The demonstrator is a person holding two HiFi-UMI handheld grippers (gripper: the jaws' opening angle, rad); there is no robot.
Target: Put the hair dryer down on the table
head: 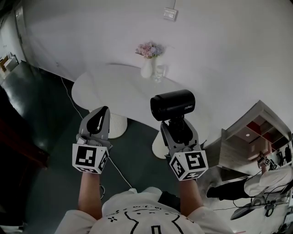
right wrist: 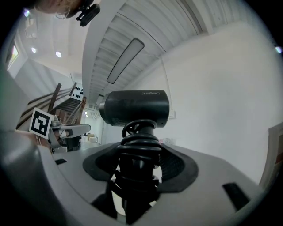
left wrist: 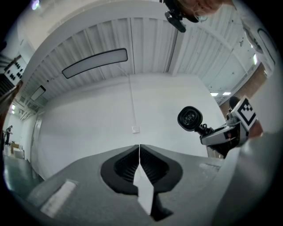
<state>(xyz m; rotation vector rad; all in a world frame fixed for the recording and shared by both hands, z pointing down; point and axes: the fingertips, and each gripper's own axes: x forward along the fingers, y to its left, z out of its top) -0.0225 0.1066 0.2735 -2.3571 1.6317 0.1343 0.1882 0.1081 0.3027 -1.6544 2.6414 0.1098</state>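
One hair dryer (head: pixel 172 104). Two grippers: the left gripper (head: pixel 102 113) and the right gripper (head: pixel 176 124). One round white worktop (head: pixel 105 91), with one vase (head: pixel 147 68) of flowers and one clear glass (head: pixel 158 73). One wall socket (head: pixel 170 14).

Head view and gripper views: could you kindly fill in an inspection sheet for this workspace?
Surface: round white table.
Job's things: black hair dryer, held in the air, not on the table.
Clutter: vase of flowers and glass on the table's far side.
Grippers: right gripper shut on the dryer's handle; left gripper shut, empty.
Cables: cord coiled round the handle; white cable on the floor.
Surroundings: socket plate on the wall; shelf unit at right.
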